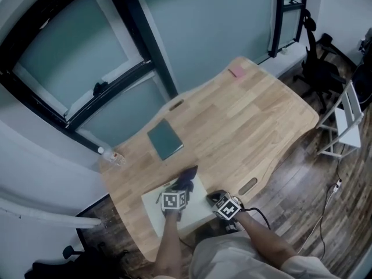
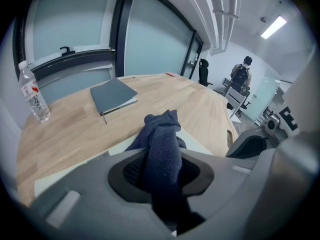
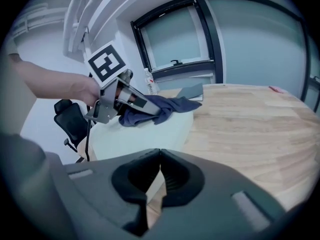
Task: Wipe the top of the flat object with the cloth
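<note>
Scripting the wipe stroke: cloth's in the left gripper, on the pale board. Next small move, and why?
Probably drag the left gripper back toward the person, sweeping the cloth across the board. Its fingers clamp the cloth, which lies at the board's far corner, and the bare top stretches nearer.

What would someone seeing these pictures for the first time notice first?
The dark blue cloth, pinched in the left gripper and resting on the pale flat object at the near edge of the wooden table. Next, the right gripper, shut and empty beside it, and a grey-green notebook farther out.
</note>
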Demonstrator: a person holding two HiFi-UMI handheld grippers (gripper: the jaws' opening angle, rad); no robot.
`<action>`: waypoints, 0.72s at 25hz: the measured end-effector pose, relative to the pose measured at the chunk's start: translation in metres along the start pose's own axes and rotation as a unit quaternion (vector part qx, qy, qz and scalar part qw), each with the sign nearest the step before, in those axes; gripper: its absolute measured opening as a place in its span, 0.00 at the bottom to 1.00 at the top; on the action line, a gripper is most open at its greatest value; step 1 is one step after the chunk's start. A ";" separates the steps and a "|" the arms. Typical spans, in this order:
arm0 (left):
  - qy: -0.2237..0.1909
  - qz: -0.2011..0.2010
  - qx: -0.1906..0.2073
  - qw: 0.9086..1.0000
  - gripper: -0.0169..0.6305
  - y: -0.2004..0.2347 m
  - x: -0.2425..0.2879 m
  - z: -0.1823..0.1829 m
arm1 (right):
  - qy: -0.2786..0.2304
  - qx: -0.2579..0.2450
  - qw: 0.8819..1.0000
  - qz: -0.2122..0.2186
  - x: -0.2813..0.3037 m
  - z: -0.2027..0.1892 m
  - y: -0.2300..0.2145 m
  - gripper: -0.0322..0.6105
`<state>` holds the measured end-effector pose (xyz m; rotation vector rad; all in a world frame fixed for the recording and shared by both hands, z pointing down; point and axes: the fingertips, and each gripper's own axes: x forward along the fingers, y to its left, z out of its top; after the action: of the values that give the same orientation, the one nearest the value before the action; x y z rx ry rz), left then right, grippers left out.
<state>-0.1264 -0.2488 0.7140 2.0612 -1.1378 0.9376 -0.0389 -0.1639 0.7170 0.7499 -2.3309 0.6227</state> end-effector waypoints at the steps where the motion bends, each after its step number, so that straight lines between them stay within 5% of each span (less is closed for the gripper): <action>1: 0.000 0.000 0.002 1.000 0.18 0.004 0.002 0.006 | 0.005 -0.010 1.000 -0.004 0.000 0.001 -0.001 0.05; 10: -0.007 0.001 0.015 1.000 0.18 0.025 0.028 0.046 | 0.037 -0.039 0.998 -0.026 -0.002 0.004 0.002 0.05; 18: -0.021 -0.022 0.078 0.996 0.18 -0.008 0.042 0.069 | 0.045 -0.035 0.998 -0.026 -0.003 0.008 0.000 0.05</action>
<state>-0.0830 -0.3177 0.7070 2.2319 -1.0666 0.9936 -0.0404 -0.1675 0.7097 0.7338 -2.2321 0.5373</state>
